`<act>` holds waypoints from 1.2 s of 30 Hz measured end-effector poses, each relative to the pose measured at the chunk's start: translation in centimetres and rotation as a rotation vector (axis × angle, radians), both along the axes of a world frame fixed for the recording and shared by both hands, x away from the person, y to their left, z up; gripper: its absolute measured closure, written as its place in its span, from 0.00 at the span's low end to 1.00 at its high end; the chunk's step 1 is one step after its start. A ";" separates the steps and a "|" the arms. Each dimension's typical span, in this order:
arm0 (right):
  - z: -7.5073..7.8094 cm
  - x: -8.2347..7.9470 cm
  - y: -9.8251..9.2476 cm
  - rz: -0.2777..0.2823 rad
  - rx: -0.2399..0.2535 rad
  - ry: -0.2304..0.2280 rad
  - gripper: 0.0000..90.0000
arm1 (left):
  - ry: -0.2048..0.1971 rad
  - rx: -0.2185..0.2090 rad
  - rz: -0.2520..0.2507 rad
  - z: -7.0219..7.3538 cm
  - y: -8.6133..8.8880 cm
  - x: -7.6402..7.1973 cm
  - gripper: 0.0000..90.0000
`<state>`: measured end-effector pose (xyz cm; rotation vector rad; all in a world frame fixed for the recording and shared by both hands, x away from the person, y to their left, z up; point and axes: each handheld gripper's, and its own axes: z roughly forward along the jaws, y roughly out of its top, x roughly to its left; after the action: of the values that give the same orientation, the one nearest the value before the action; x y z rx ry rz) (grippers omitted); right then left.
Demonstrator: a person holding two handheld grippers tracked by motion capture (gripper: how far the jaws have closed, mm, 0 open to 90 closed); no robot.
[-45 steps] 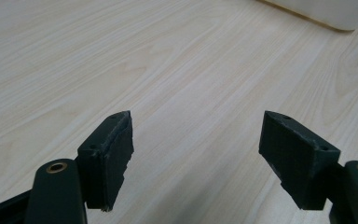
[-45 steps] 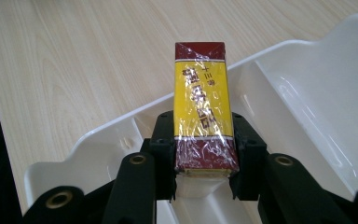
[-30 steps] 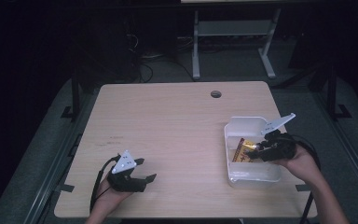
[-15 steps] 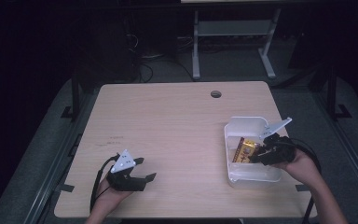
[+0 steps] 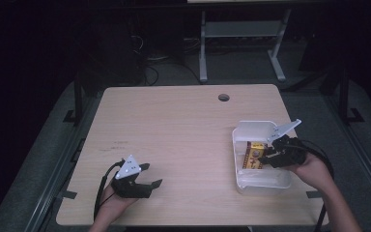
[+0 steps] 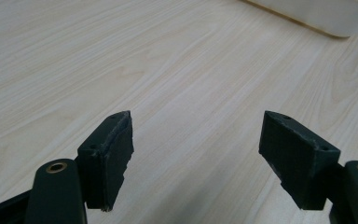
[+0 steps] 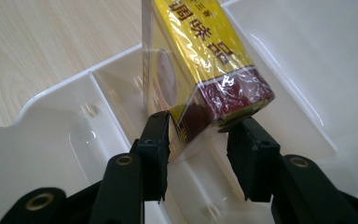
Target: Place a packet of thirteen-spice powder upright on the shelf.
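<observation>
Right gripper (image 7: 198, 140) jaws have just been opening, loosely flanking one yellow box (image 7: 200, 60) inside one white container (image 5: 261, 181); left gripper (image 5: 147, 176), at 7 o'clock, spread, empty.

The left tool (image 5: 147, 176) sits low at seven o'clock, jaws apart with nothing between them. The right tool (image 5: 265, 157) (at four o'clock) points toward nine, its jaws just opening.

1. Counter (image 5: 183, 130): pale wood with a fine streaked grain.
2. Tray (image 5: 262, 181): plain white, glossy.
3. Packet (image 7: 200, 56): bright yellow with dark brown characters, a dark red band at its end, under clear shiny wrap.
4. Right tongs (image 7: 198, 140): black, with brass-coloured rivets.
5. Left tongs (image 6: 196, 154): black, under a light grey plate.
6. Floor (image 5: 43, 159): dark grey.
</observation>
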<state>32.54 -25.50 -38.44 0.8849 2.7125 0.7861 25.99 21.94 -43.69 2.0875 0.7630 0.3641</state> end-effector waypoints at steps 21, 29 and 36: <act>0.9 -0.3 0.6 0.017 0.095 0.004 0.51 | 0.001 -0.002 -0.002 0.1 0.1 0.0 0.29; 1.7 -0.1 1.6 0.032 0.120 -0.009 0.46 | 0.000 -0.006 0.000 0.1 0.2 0.0 0.29; 2.3 -0.1 2.5 0.050 0.134 -0.015 0.44 | -0.001 -0.007 0.000 0.2 0.2 0.0 0.29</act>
<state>32.45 -22.99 -36.10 0.8378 2.7048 0.9908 25.94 22.13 -43.54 2.0803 0.7620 0.3618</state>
